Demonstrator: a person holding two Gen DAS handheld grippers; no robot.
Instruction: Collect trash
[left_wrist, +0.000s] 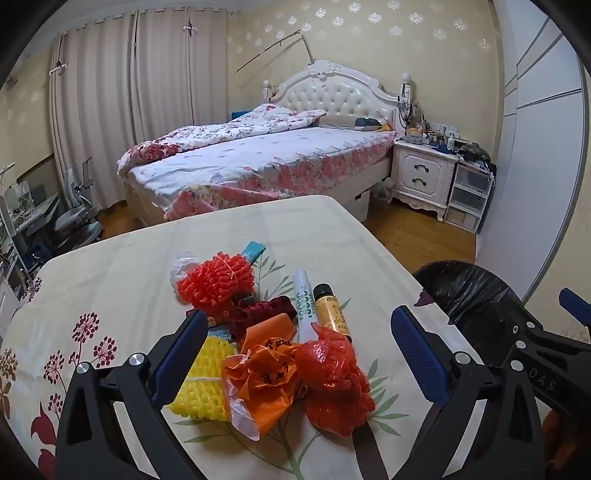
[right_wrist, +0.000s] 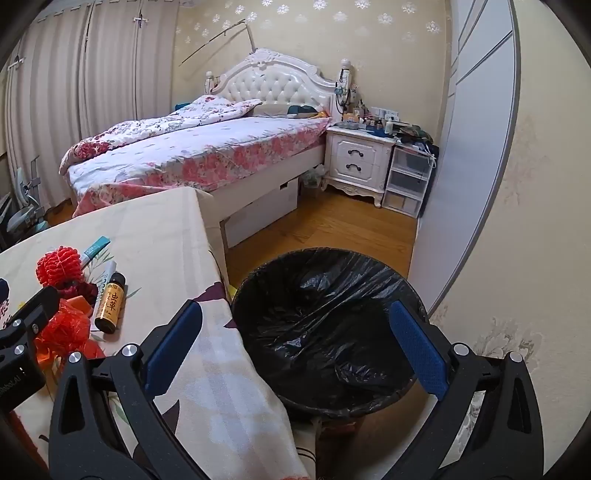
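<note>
A pile of trash lies on the cloth-covered table (left_wrist: 122, 266): a red foam net (left_wrist: 218, 280), a yellow foam net (left_wrist: 205, 384), an orange plastic bag (left_wrist: 262, 380), a red plastic bag (left_wrist: 332, 376), a white tube (left_wrist: 304, 306) and a small amber bottle (left_wrist: 330, 308). My left gripper (left_wrist: 295, 354) hangs open just above the pile's near side, nothing between its fingers. Right of the table stands a bin lined with a black bag (right_wrist: 325, 325). My right gripper (right_wrist: 295, 343) is open above the bin's near rim and the table edge, empty. The bottle (right_wrist: 110, 306) and red net (right_wrist: 59, 266) show at left.
A bed (left_wrist: 258, 158) with floral bedding stands beyond the table, with a white nightstand (left_wrist: 424, 173) and plastic drawers (left_wrist: 467, 195) to its right. A wardrobe (left_wrist: 535, 147) lines the right wall. Wooden floor (right_wrist: 332, 221) lies between bed and bin. A desk chair (left_wrist: 79, 218) sits far left.
</note>
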